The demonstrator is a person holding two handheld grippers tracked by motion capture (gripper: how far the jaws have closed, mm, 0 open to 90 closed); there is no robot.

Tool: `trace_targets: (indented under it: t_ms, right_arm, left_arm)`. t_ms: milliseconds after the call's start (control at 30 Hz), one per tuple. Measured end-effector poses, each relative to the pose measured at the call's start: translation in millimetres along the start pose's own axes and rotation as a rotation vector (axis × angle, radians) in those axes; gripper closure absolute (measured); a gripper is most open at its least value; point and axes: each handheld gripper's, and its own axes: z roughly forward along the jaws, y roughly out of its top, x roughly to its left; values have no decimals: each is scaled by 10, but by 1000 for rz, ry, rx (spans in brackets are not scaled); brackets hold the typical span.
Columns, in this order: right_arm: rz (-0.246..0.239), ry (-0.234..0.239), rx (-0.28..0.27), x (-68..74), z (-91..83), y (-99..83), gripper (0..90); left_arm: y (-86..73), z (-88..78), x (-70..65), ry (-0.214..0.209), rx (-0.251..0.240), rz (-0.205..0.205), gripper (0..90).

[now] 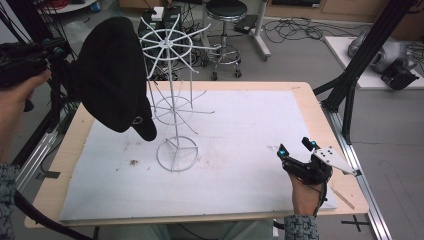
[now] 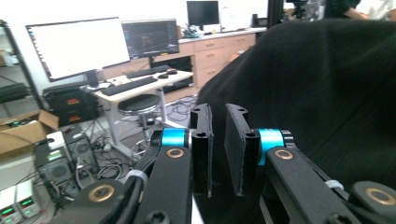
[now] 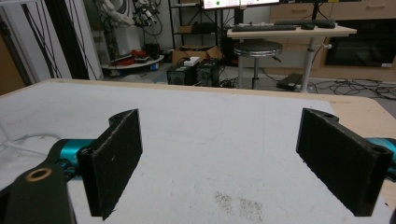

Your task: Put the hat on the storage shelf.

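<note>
**Black hat hangs on wire stand**

White table cover bears a wire stand with a black hat draped on it. Left gripper, jaws nearly closed on nothing, sits just beside the hat; right gripper gapes wide, empty.

A black cap hangs brim-down on the upper arms of a white wire rack standing upright on the table.

Black cap hiding part of the white wire rack; left tool cut off by the edge.
</note>
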Motion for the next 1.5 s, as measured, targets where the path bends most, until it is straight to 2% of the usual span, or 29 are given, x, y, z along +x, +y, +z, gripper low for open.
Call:
trace_targets:
  t_ms: [133,233,400,467,600,933,1100,1233,1400,1500]
  right_arm:
    - [-2,2,-3,7,7,-3,135]
    - [-5,4,-2,17,16,-5,135]
    - [-7,9,-1,36,30,6,135]
    - [-5,10,3,45,35,7,135]
    - [-14,12,10,48,61,-5,135]
    - [-6,16,8,59,61,-5,135]
    - [-9,20,2,80,80,12,135]
    - [-9,26,5,91,112,12,135]
    - [-19,28,15,103,137,-7,135]
    - [-22,27,19,107,141,-14,134]
  left_arm:
    - [-121,-88,19,52,17,14,767]
    - [-260,-163,25,92,22,10,755]
    - [-578,-258,50,141,51,8,731]
    - [-717,-273,60,155,60,-8,726]
    - [-967,-264,36,170,100,-10,713]
    - [-1497,-200,-151,151,148,-48,640]
    - [-1741,-126,-264,103,147,-71,584]
    - [-1883,-83,-304,104,168,-96,512]
    - [-2052,-48,-326,96,170,-152,452]
    - [-2122,-31,-342,99,177,-165,423]
